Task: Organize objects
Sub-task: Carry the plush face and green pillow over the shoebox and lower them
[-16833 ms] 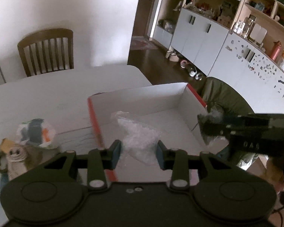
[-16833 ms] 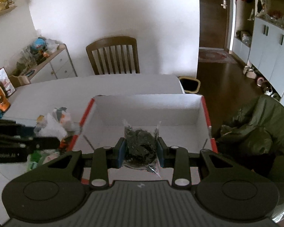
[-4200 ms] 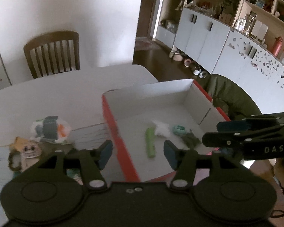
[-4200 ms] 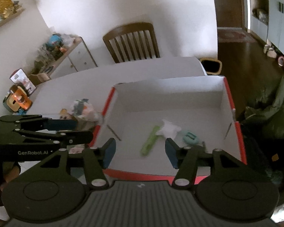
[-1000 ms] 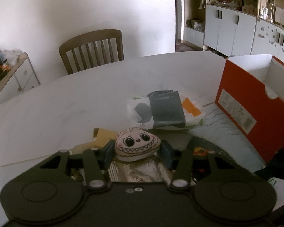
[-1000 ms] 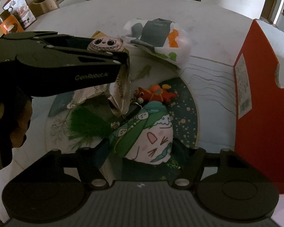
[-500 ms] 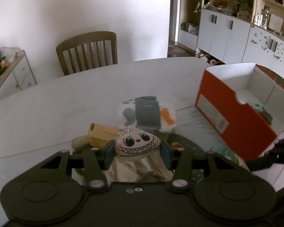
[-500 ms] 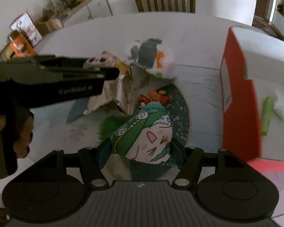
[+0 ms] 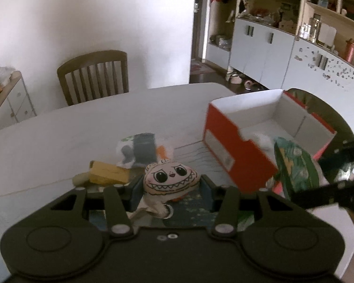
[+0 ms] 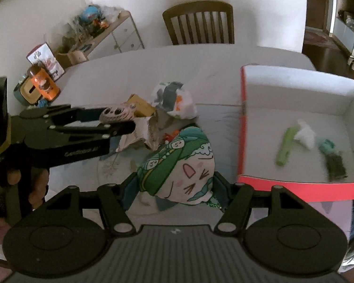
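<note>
- Right wrist view: white bench carries the red box, holding a green stick.
- Right claw clenched on the green-hooded plush, raised beside the box.
- Left claw grasping the toothy plush above the clutter.

Right tool grips green cat plush beside red box.

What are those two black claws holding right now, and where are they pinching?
The left gripper pinches a cream toy with a toothy grin by its two sides. The right gripper clamps a green and white cat-face plush, also across its sides.
</note>
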